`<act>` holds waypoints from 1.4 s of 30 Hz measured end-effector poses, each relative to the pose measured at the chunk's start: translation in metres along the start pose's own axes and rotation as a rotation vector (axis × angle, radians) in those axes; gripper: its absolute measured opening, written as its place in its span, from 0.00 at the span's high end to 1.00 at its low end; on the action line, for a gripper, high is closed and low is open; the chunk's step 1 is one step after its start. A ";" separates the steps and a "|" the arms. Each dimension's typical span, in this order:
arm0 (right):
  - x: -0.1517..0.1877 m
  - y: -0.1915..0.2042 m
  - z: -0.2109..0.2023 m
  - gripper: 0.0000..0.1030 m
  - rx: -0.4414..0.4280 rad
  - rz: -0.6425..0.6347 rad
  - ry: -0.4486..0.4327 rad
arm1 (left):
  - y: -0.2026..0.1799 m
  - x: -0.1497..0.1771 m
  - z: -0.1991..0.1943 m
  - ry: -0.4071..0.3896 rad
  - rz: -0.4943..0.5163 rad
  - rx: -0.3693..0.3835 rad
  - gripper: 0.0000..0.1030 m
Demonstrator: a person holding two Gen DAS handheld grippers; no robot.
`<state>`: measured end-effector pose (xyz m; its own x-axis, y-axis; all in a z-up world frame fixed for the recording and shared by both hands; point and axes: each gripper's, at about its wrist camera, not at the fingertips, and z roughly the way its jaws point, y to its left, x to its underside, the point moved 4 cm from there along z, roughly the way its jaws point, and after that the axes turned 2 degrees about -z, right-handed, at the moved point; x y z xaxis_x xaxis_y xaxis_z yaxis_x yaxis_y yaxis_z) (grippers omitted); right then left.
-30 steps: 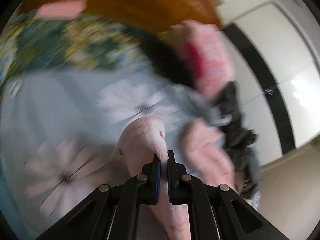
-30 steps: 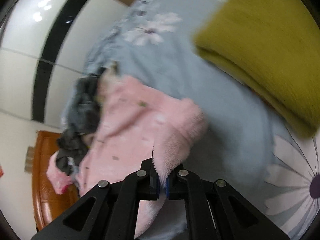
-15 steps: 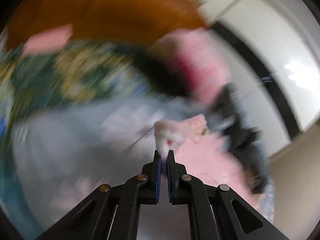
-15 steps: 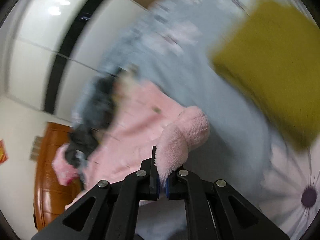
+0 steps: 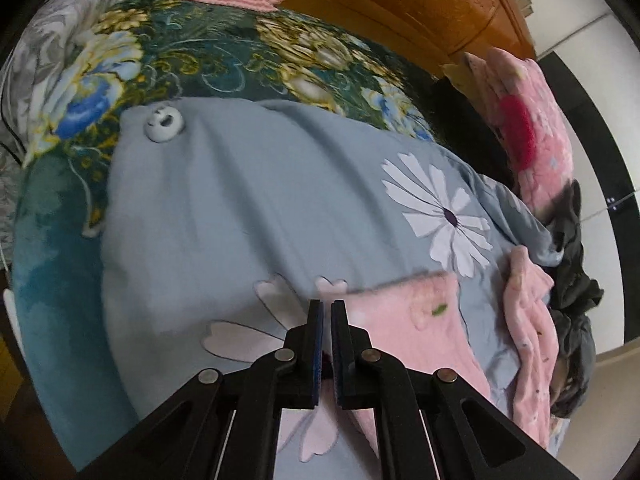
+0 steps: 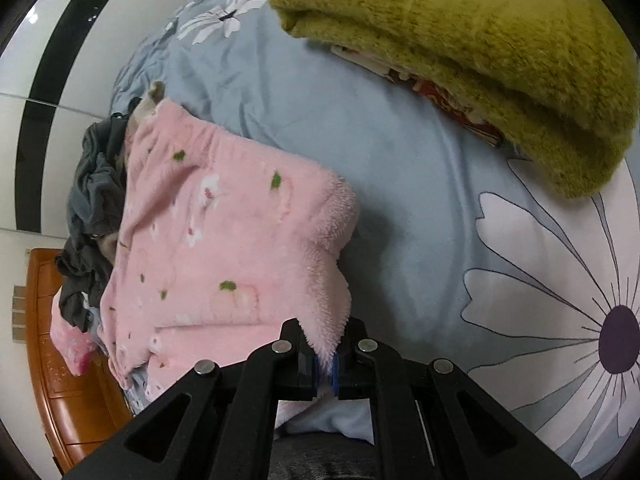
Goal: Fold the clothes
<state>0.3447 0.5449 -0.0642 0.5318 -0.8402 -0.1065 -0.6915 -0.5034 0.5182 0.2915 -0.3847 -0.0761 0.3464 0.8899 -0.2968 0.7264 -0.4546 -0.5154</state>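
Left claw [image 5: 324,308] just let go of the pink fleece [image 6: 224,240], jaws near together and empty; right claw [image 6: 324,344] still pinches its corner. Fleece now lies folded beside the olive blanket [image 6: 480,52].

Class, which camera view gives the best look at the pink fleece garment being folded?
The right wrist view: the pink fleece garment lies broad across the frame, its edge pinched in the right gripper. The left wrist view shows only a blurred corner and a crumpled part.
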 end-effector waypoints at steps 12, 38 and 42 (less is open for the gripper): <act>-0.026 0.036 -0.068 0.71 0.240 -0.234 -0.111 | -0.144 -0.012 0.030 0.072 0.290 0.113 0.66; -0.040 0.143 0.022 0.71 0.229 -0.430 -0.004 | -0.382 0.004 0.190 0.106 0.584 0.242 0.95; -0.039 0.149 0.025 0.71 0.211 -0.449 -0.003 | -0.370 -0.029 0.126 -0.049 0.488 0.370 0.95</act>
<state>0.2086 0.4975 -0.0043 0.7990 -0.5310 -0.2822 -0.4781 -0.8456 0.2375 -0.0623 -0.2473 0.0220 0.5533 0.5773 -0.6005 0.2340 -0.7996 -0.5531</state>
